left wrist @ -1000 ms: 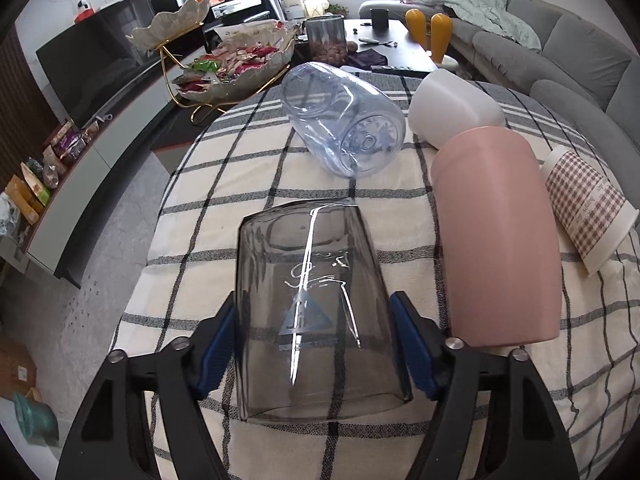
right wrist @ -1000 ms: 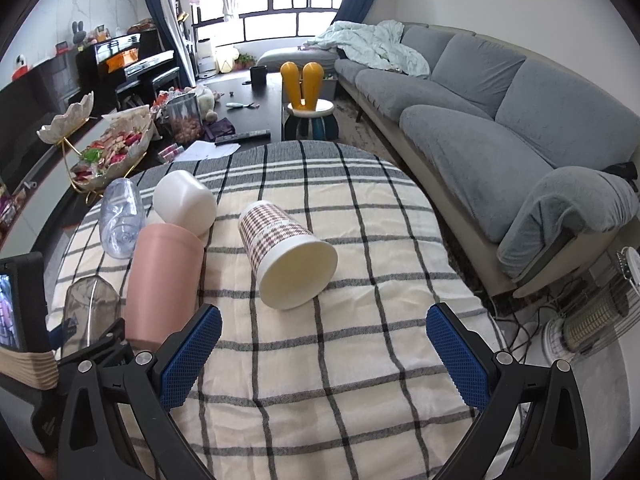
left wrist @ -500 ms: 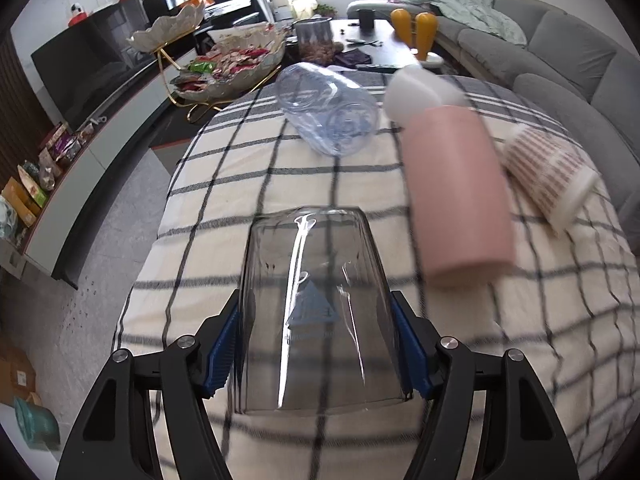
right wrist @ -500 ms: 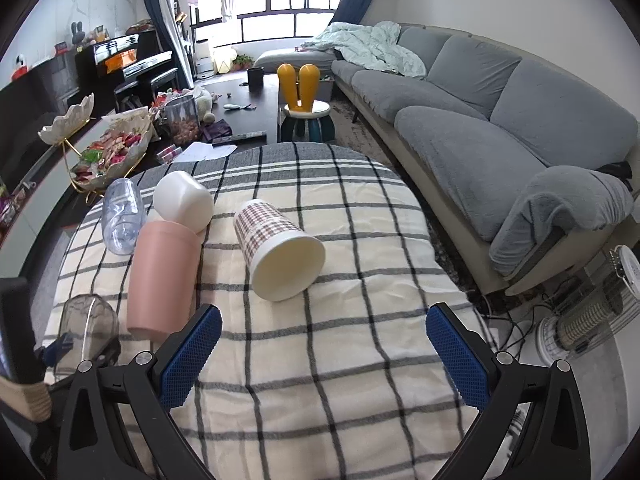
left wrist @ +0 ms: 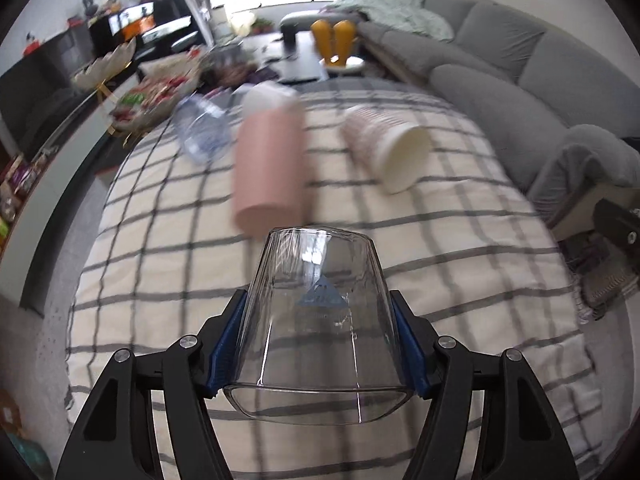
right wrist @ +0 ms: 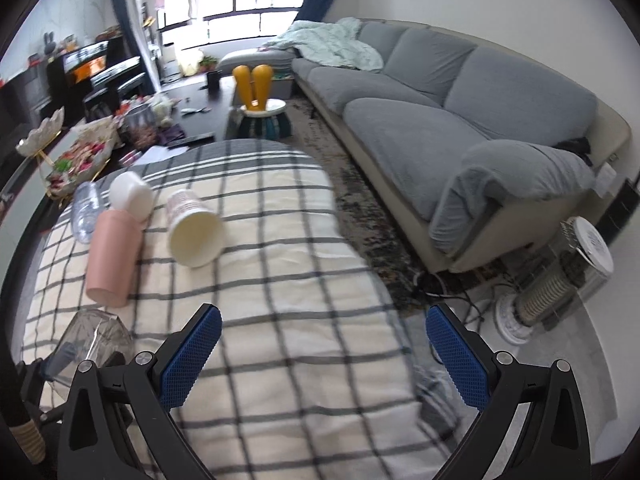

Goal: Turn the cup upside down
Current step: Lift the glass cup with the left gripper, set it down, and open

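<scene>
1. L gripper (left wrist: 318, 340): blue pads pressed on both sides of clear cup (left wrist: 316, 320), jaws closed only to cup width. Cup sits between the fingers, wide mouth toward camera, narrow base pointing fwd and away.
2. Same cup seen from R wrist cam at far lower left (right wrist: 94, 340), beside the L tool's black frame.
3. R gripper (right wrist: 322, 354): jaws spread wide, nothing between the pads; checked tablecloth (right wrist: 280, 280) under and ahead of it.
4. Ahead of L tongs, just past cup base: pink cup (left wrist: 268, 168) on its side. Ahead-right: plaid paper cup (left wrist: 386, 148) on its side, mouth toward cam.
5. Ahead-left, further off: clear bottle (left wrist: 202, 132) lying down; white cup (left wrist: 266, 94) behind pink one, touching or not, can't tell (blur).
6. Grey sofa (right wrist: 440, 100) off to R gripper's right.
</scene>
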The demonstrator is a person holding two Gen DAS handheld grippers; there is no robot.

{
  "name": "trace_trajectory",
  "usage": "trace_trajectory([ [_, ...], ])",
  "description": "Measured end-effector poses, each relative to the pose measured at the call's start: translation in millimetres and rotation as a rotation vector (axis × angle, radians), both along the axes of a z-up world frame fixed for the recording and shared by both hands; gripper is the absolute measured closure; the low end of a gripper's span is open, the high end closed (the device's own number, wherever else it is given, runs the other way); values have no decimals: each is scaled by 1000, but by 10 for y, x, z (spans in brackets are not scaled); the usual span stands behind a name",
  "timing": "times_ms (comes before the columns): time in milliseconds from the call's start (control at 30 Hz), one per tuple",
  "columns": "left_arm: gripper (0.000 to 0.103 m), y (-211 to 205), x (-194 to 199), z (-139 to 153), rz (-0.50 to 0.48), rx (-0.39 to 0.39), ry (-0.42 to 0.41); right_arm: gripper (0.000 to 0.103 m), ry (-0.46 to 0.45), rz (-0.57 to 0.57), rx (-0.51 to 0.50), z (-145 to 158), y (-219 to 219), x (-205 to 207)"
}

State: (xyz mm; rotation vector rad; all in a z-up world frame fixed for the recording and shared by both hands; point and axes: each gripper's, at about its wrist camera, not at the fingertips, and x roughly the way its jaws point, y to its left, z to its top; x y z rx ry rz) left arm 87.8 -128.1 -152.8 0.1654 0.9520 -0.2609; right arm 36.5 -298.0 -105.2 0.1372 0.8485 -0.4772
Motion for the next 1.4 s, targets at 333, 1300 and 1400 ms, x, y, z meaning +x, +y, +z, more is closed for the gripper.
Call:
trace_trajectory([
  [333, 36, -557, -201, -230, -11, -99, -2, 0, -4, -115, -35, 12, -548, -389],
  [1300, 0, -23, -465, 320, -27, 15, 172, 0, 82, -53, 203, 217, -263, -458],
  [1400, 0, 180, -439, 466, 0, -5, 147, 0, 101, -19, 210, 267, -85, -336],
])
